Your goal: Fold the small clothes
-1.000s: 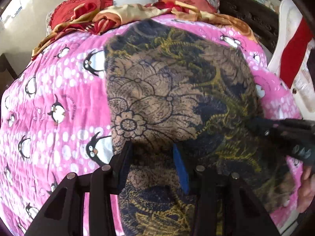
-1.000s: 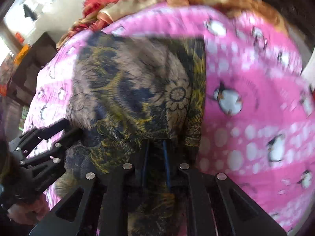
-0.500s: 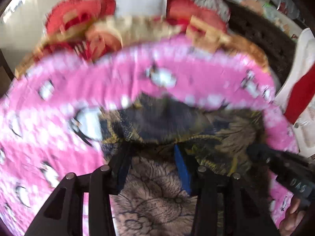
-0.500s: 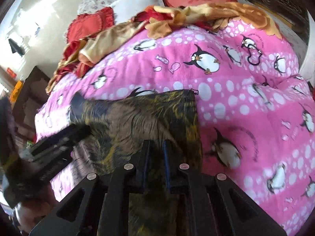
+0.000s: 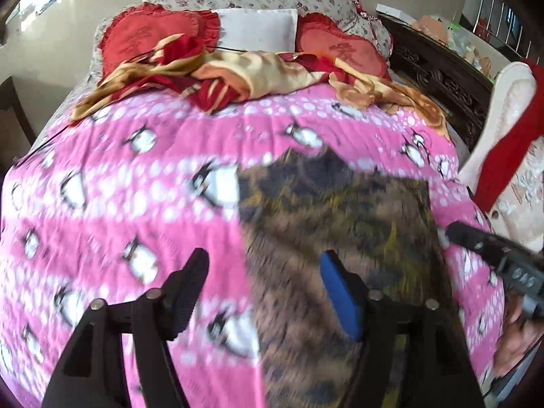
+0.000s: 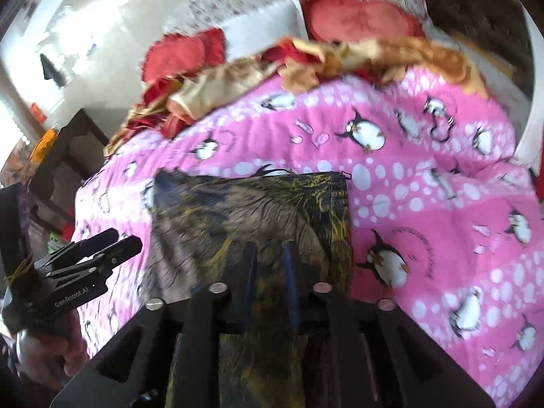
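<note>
Left gripper (image 5: pixel 263 284): jaws spread wide and opening, holding nothing, above the garment's left edge. Right gripper (image 6: pixel 270 265): jaws narrow, opening, the dark floral garment (image 6: pixel 251 210) between them; contact unclear. A second ago the garment lay spread long up the pink penguin quilt (image 5: pixel 119 187); it now lies folded shorter, fold edge toward the pillows (image 5: pixel 258 29).

Ahead of your claws you have a pink penguin quilt (image 5: pixel 136 187), two red heart cushions (image 5: pixel 142 39), a white pillow (image 5: pixel 258 29), and crumpled gold-and-red fabric (image 5: pixel 238 74) beyond.
</note>
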Demonstrator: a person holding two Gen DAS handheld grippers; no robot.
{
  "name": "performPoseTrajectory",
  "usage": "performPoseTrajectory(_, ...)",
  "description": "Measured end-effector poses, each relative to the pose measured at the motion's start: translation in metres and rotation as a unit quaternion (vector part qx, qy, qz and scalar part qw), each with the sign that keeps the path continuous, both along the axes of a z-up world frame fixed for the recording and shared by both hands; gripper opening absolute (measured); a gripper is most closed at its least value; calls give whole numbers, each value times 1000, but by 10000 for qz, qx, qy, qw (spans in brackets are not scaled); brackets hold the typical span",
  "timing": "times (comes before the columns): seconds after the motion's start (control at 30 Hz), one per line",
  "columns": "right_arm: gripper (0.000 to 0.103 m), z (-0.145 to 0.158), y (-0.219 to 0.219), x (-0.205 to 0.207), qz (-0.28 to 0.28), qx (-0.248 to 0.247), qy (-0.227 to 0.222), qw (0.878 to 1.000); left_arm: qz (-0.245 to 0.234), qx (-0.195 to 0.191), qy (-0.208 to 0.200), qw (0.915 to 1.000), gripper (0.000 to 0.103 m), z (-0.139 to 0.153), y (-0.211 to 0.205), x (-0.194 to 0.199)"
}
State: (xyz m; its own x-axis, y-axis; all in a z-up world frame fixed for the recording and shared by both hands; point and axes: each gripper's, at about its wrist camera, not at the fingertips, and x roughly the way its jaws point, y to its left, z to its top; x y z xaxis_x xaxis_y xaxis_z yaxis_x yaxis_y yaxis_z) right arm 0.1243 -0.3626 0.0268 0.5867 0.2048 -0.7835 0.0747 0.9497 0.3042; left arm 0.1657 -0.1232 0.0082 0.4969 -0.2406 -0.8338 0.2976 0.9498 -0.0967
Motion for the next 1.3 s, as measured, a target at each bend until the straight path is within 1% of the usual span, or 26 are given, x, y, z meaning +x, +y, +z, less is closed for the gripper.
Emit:
performPoseTrajectory(0.07,17,5,8,-20,83,-124,-82,9999,-21,-5,96,10000,72,-6,3,-18)
performPoseTrajectory(0.17,17,-2,29,-52,348,-483,98,9982,-183,-147,102,9997,71,-18,-6,-49)
performPoseTrajectory(0.23,17,-11,42,-76,453,-691,130,9965,-385,-219,137,9989,69,-28,-16,-68)
performPoseTrajectory(0.3,17,-24,47,-93,547,-629,145,9964,-585,-65,322,9977,69,-51,-30,-78)
performPoseTrajectory(0.37,17,-46,42,-98,488,-630,344,9962,-608,-4,192,9980,70,-54,-31,-80)
performPoseTrajectory(0.4,17,-50,34,-101,413,-348,336,9980,-589,-95,220,9980,70,-49,-28,-79)
performPoseTrajectory(0.43,17,-45,28,-103,377,-147,241,9989,-571,-198,223,9979,70,-43,-24,-78)
performPoseTrajectory(0.47,17,-38,22,-105,377,-63,122,9992,-545,-321,115,9979,70,-35,-17,-75)
performPoseTrajectory(0.5,21,-26,15,-108,374,-101,-148,9991,-531,-368,1,9979,74,-31,-12,-73)
performPoseTrajectory(0.53,33,-20,9,-108,352,-175,-326,9987,-498,-395,-146,9979,78,-28,-6,-68)
performPoseTrajectory(0.57,41,-16,0,-105,307,-189,-525,9980,-422,-374,-200,9982,85,-30,-1,-61)
performPoseTrajectory(0.6,55,-16,-10,-100,255,-60,-586,9979,-386,-372,-134,9985,86,-34,1,-55)
performPoseTrajectory(0.63,58,-20,-18,-93,217,117,-557,9981,-407,-470,166,9979,86,-46,2,-44)
performPoseTrajectory(0.7,58,-35,-36,-74,93,684,-351,9970,-534,-788,678,9932,86,-67,2,-30)
performPoseTrajectory(0.73,58,-46,-43,-63,87,1081,-257,9938,-528,-928,776,9913,86,-72,4,-27)
performPoseTrajectory(0.77,58,-56,-48,-54,164,1406,-178,9898,-522,-1023,745,9906,88,-73,5,-27)
performPoseTrajectory(0.87,58,-79,-50,-36,335,1674,12,9853,-932,-1197,733,9857,90,-74,-2,-26)
performPoseTrajectory(0.93,60,-94,-48,-25,627,2029,81,9771,-1121,-1341,777,9815,90,-73,-7,-24)
performPoseTrajectory(1.0,62,-94,-46,-21,868,2096,-155,9738,-1158,-1420,763,9801,90,-72,-12,-20)
performPoseTrajectory(1.03,60,-92,-48,-18,920,2109,-322,9726,-1100,-1482,763,9799,90,-72,-12,-17)
performPoseTrajectory(1.1,58,-92,-52,-14,891,2303,-397,9682,-970,-1533,782,9803,80,-72,-10,-13)
performPoseTrajectory(1.13,57,-92,-52,-14,941,2381,-361,9660,-908,-1562,789,9804,78,-71,-8,-13)
performPoseTrajectory(1.2,53,-92,-46,-18,1339,2606,-205,9559,-896,-1603,750,9801,65,-70,-1,-14)
performPoseTrajectory(1.23,53,-94,-43,-20,1550,2687,-139,9506,-884,-1634,752,9797,62,-70,3,-11)
performPoseTrajectory(1.27,53,-96,-39,-22,1675,2668,-113,9490,-871,-1678,743,9791,60,-70,5,-10)
performPoseTrajectory(1.3,48,-99,-36,-21,1704,2588,-139,9507,-854,-1705,755,9787,60,-71,6,-8)
